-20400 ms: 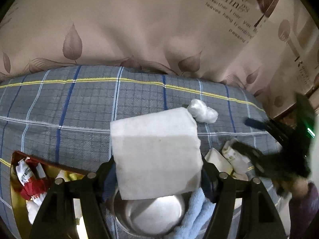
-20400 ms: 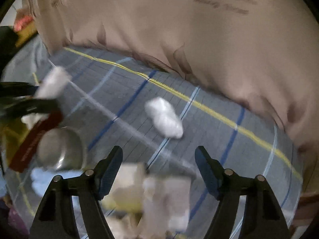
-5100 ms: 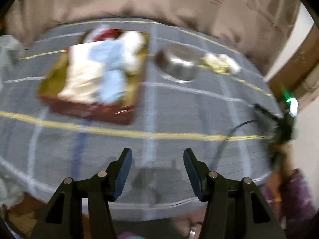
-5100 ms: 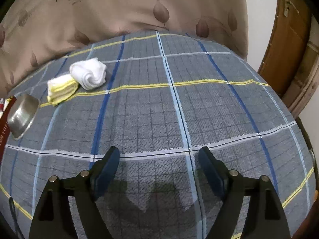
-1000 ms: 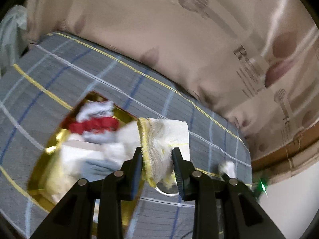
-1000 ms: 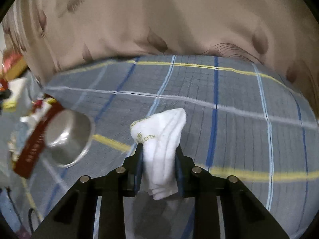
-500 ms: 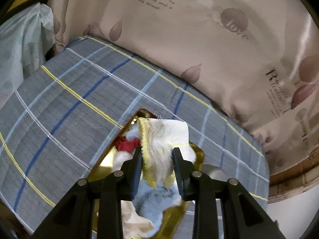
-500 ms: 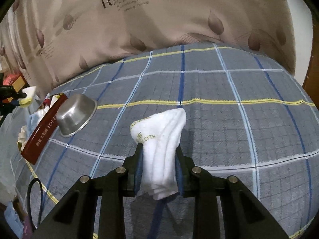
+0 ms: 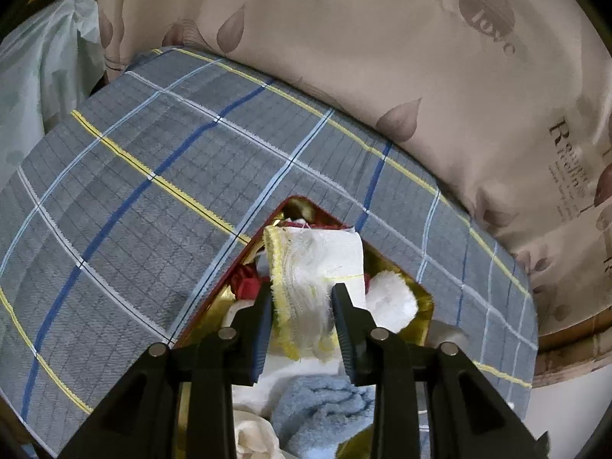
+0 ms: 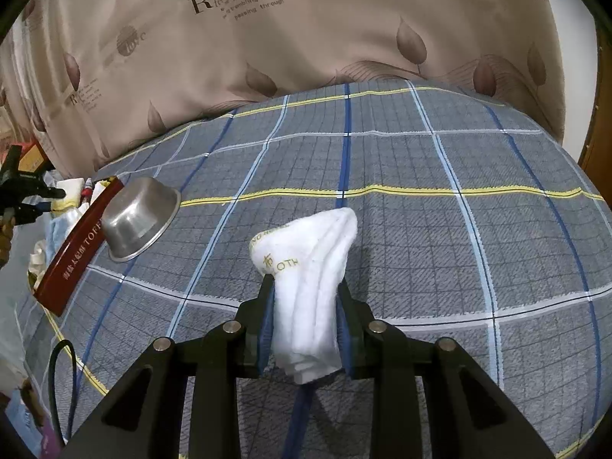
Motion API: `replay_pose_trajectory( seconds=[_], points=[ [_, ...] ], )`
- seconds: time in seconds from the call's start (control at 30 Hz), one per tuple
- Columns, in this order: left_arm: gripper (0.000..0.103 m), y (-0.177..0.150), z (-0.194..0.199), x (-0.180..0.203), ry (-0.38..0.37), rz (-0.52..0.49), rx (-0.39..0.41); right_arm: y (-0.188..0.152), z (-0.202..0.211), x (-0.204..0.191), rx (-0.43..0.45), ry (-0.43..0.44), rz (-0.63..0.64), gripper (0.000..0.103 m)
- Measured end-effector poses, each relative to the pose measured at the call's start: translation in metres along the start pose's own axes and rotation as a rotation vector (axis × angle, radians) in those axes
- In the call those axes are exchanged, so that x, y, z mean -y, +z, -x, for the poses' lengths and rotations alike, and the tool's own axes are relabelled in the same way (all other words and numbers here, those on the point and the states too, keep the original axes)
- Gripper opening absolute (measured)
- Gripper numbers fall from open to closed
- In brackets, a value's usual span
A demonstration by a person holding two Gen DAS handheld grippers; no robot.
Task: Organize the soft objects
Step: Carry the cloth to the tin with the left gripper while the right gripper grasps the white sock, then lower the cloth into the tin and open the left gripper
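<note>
My left gripper (image 9: 302, 298) is shut on a folded white cloth with a yellow edge (image 9: 313, 267) and holds it above a red box with a gold lining (image 9: 214, 306). The box holds a light blue towel (image 9: 325, 409), a white rolled cloth (image 9: 390, 298), a cream cloth (image 9: 252, 440) and red items (image 9: 246, 285). My right gripper (image 10: 306, 294) is shut on a rolled white towel with gold lettering (image 10: 310, 267), held above the plaid bed. In the right wrist view the red box (image 10: 72, 256) lies at far left, with the left gripper (image 10: 42, 199) over it.
A steel bowl (image 10: 139, 218) lies tilted on the plaid bedspread (image 10: 440, 229) beside the box. A beige leaf-print quilt (image 10: 306, 38) runs along the far side. A black cable (image 10: 57, 382) lies at lower left. A wooden door (image 10: 600, 114) stands at right.
My left gripper has moved over the box with the yellow-edged cloth. My right gripper has turned slightly right with the white towel; the bowl and box now sit farther left.
</note>
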State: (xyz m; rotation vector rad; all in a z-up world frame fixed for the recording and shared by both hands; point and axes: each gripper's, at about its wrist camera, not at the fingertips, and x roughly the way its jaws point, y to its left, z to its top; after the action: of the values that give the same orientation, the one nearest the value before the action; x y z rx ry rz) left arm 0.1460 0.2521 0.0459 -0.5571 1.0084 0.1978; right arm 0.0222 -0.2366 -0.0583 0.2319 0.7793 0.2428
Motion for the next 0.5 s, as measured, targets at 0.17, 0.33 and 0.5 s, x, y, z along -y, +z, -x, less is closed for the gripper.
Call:
replay_pose_trajectory(
  seconds=[0.17,0.33,0.5],
  points=[
    [0.034,-0.006,-0.004,0.001,0.025,-0.030,0.006,-0.001,-0.002,0.000,-0.004,-0.002,0.002,0.026],
    [0.048,-0.012,-0.003,0.011,0.092,-0.115,0.032,-0.001,-0.002,-0.001,-0.008,-0.003,0.001,0.026],
    [0.053,-0.016,0.000,0.017,0.136,-0.175,0.034,-0.001,-0.003,-0.001,-0.012,-0.006,0.001,0.026]
  ],
)
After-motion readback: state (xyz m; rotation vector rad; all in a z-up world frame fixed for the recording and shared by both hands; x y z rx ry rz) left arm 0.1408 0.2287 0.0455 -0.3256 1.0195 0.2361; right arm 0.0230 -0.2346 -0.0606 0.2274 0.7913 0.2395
